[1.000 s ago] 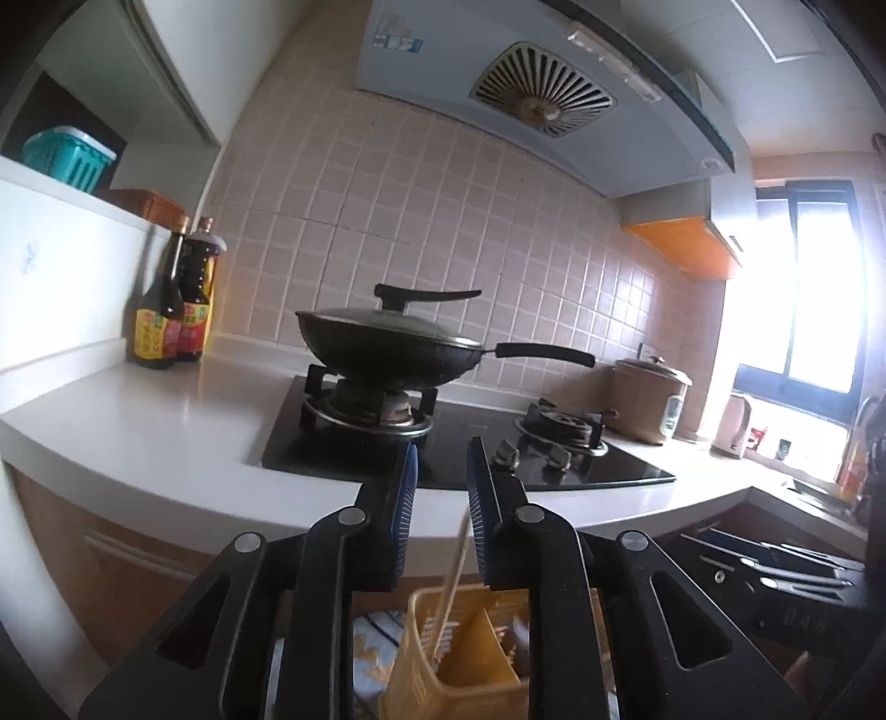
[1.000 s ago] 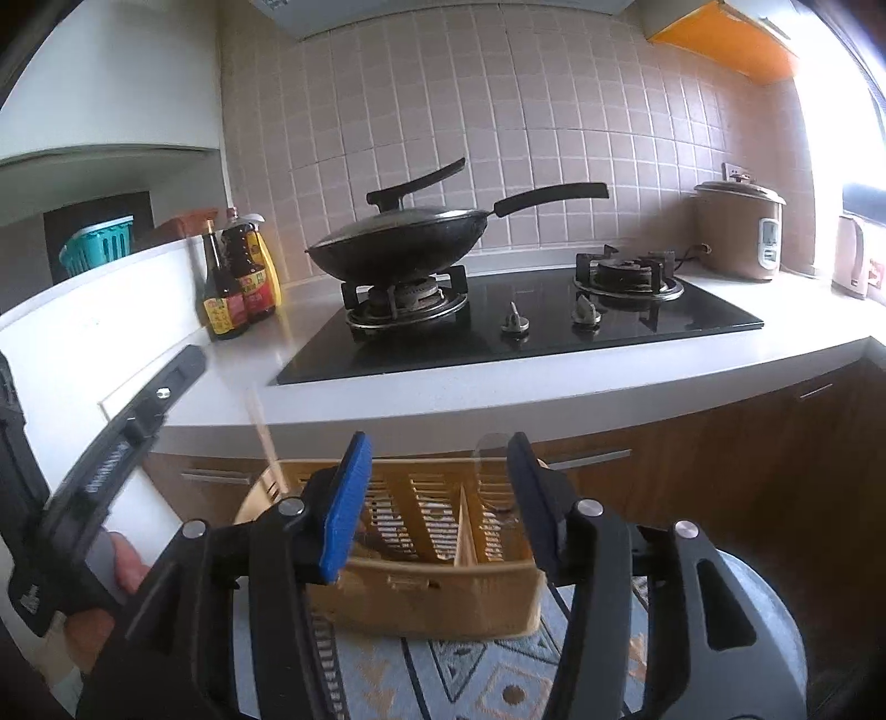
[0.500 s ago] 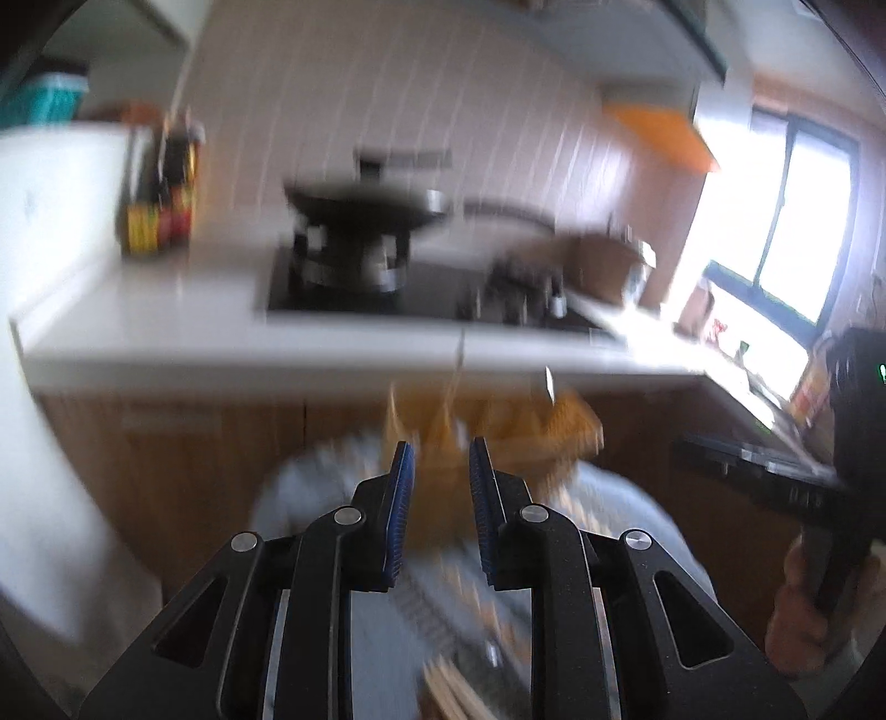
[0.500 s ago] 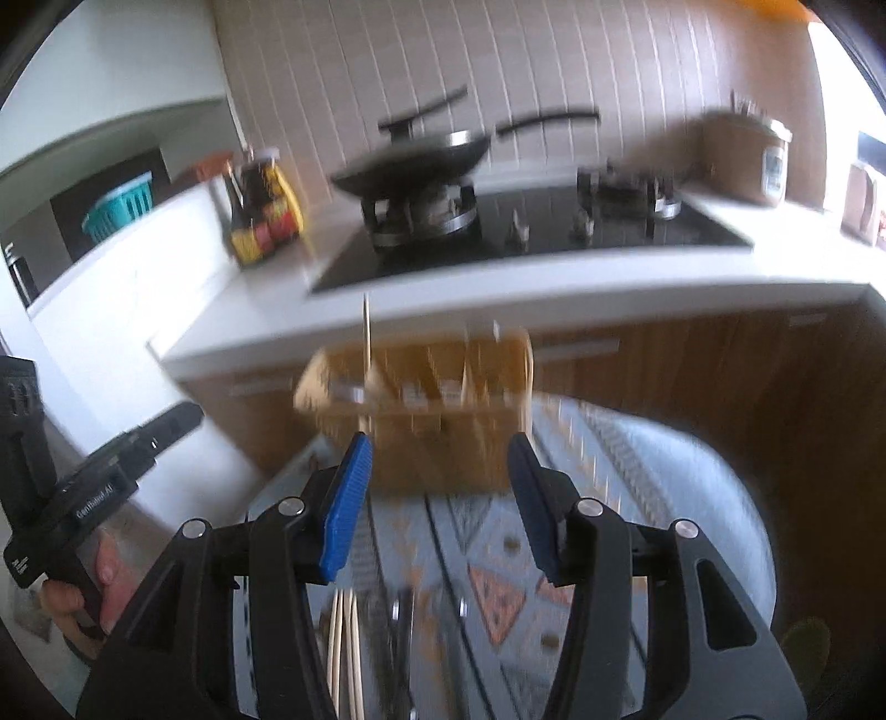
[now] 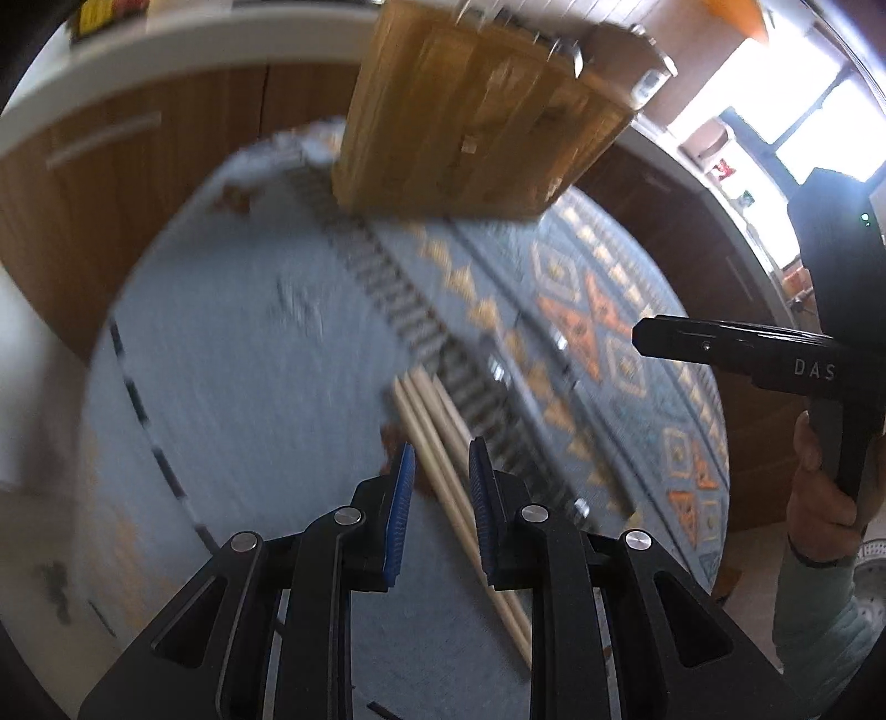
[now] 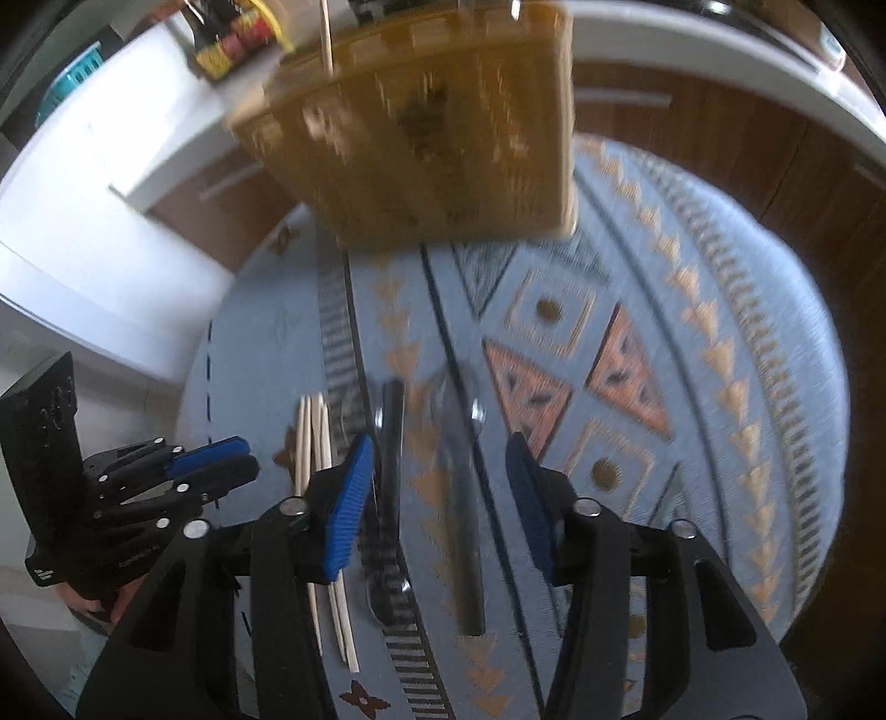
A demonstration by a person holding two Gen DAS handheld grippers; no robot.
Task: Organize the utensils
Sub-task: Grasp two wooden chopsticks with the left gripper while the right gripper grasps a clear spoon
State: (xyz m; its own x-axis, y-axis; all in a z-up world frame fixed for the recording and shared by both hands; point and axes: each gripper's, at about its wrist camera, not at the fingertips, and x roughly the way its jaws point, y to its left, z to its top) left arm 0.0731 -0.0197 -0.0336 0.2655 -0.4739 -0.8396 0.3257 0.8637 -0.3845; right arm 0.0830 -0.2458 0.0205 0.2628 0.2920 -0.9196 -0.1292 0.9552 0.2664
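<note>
A yellow utensil basket (image 5: 476,116) (image 6: 421,127) stands at the far side of a round table with a patterned blue cloth (image 5: 249,354) (image 6: 692,387); one chopstick (image 6: 326,33) stands in it. Wooden chopsticks (image 5: 443,443) (image 6: 315,437) lie on the cloth. My left gripper (image 5: 438,476) is open, empty, low over them. My right gripper (image 6: 437,493) is open and empty above dark-handled cutlery (image 6: 390,443) and a spoon (image 6: 459,443). The left gripper also shows in the right wrist view (image 6: 221,459). The right gripper's body shows in the left wrist view (image 5: 720,343).
Wooden kitchen cabinets (image 5: 111,166) (image 6: 747,144) under a white counter (image 5: 194,39) run behind the table. Sauce bottles (image 6: 232,39) stand on the counter at the left. Both views are motion-blurred.
Both grippers have tilted down from the stove and counter to the table top and come in low over the chopsticks and cutlery. Both stay open and empty.
</note>
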